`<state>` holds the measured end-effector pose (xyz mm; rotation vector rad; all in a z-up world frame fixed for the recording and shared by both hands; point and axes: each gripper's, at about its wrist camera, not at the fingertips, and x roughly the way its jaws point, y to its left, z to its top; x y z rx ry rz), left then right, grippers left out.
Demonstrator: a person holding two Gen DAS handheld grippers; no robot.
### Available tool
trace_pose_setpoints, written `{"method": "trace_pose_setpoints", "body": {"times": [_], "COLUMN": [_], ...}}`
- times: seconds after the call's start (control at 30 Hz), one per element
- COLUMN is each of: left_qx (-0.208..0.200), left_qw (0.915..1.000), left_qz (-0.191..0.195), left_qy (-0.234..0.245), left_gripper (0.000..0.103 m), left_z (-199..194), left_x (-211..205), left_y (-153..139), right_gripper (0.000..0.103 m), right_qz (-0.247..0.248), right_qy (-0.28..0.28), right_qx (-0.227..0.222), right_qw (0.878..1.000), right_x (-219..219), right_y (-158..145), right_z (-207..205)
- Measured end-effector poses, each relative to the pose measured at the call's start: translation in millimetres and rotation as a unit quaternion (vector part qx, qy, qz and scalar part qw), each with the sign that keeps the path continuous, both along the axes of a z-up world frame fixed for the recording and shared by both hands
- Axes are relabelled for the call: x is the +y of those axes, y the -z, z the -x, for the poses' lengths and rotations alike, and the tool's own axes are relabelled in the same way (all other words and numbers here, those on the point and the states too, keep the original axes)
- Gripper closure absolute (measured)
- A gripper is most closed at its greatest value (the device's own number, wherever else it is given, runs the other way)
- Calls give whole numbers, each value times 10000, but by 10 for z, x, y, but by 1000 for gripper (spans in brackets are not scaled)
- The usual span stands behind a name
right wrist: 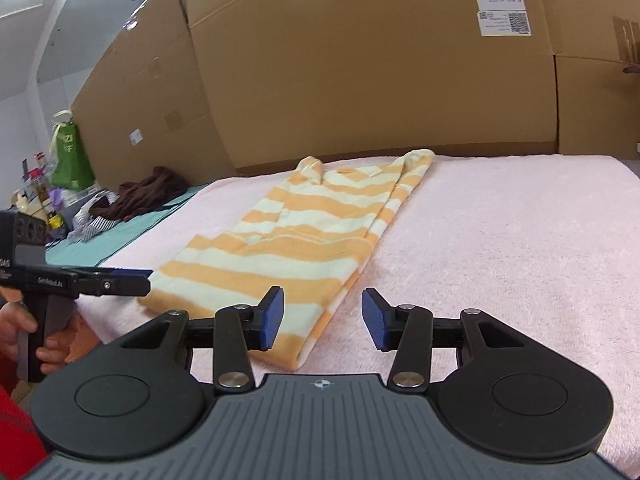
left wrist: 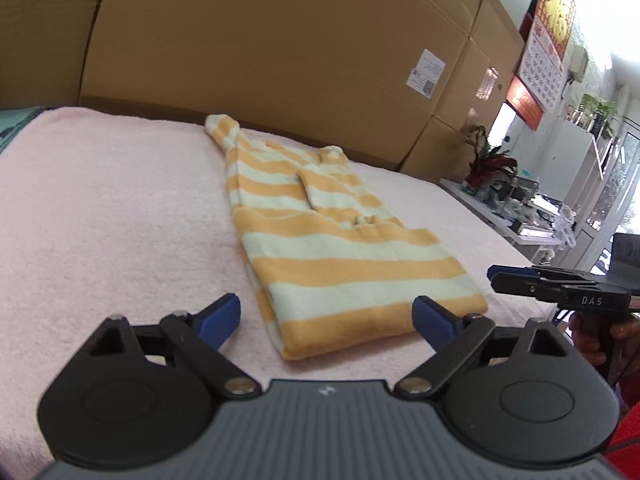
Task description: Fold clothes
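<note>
Left wrist view: the left gripper (left wrist: 327, 318) has its jaws spread wide and holds nothing. It hovers over the near hem of the striped garment (left wrist: 320, 236), which lies folded lengthwise on the pink towel (left wrist: 112, 208) with 1 sleeve laid across it. The right gripper (left wrist: 494, 276) enters from the right edge, side-on, near the garment's right corner; its opening cannot be judged here. Cardboard boxes (left wrist: 280, 40) stand behind.

Right wrist view: the right gripper (right wrist: 323, 320) has its jaws partly open and empty, above the garment's near corner. The left gripper (right wrist: 146, 280) reaches in from the left, held by a hand (right wrist: 36, 332). A clothes pile (right wrist: 132, 200) lies on the teal cloth (right wrist: 120, 236) well apart
</note>
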<state>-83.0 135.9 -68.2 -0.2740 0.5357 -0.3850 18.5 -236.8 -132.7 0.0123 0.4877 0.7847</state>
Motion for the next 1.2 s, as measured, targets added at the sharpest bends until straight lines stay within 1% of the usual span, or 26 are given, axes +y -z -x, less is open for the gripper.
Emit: {"method": "trace_pose_setpoints", "body": {"times": [0.1, 0.27, 0.3, 0.37, 0.4, 0.43, 0.5, 0.53, 0.57, 0.6, 0.77, 0.87, 0.9, 0.97, 1.1, 1.2], "left_qx": [-7, -152, -215, -388, -483, -578, -714, -750, -765, -771, -835, -785, -796, -853, -1033, -1221], "left_qw": [9998, 9996, 9993, 9978, 9964, 9951, 9931, 9930, 9936, 9943, 9952, 9967, 9967, 9962, 9944, 9921], "left_qz": [-110, -137, -210, -520, -679, -800, -926, -901, -821, -719, -497, -153, -54, -26, -121, -32], "left_qy": [171, 208, 202, 154, 118, 63, -67, -123, -155, -154, -133, -131, -140, -164, -207, -285], "left_gripper": [8, 8, 11, 17, 22, 25, 38, 42, 50, 55, 64, 75, 77, 78, 80, 81], "left_z": [27, 35, 48, 86, 106, 123, 141, 143, 141, 136, 142, 130, 128, 144, 204, 251], "left_x": [-94, -144, -162, -228, -262, -285, -297, -277, -243, -208, -170, -89, -63, -57, -102, -93], "left_y": [50, 92, 104, 133, 149, 166, 189, 197, 202, 208, 220, 177, 157, 118, 34, -64], "right_gripper": [55, 55, 55, 57, 64, 75, 80, 82, 84, 85, 88, 89, 89, 90, 91, 93], "right_qz": [126, 407, 455, 504, 515, 486, 418, 393, 369, 345, 209, 127, 100, 45, -140, -290], "right_qy": [-275, -258, -243, -214, -198, -174, -125, -104, -83, -62, -30, -13, -8, 3, 21, 45], "right_qx": [-50, -187, -203, -431, -535, -594, -660, -674, -689, -704, -762, -797, -808, -831, -963, -1074], "right_qw": [9995, 9987, 9985, 9976, 9970, 9969, 9969, 9969, 9969, 9969, 9969, 9967, 9967, 9965, 9952, 9938], "right_x": [6, 151, 179, 211, 226, 235, 242, 240, 237, 235, 224, 217, 214, 209, 164, 123], "right_y": [15, 150, 183, 226, 244, 260, 280, 283, 287, 290, 229, 190, 177, 151, 46, -53], "right_z": [140, 207, 211, 267, 285, 291, 298, 303, 308, 313, 344, 363, 369, 381, 415, 430]}}
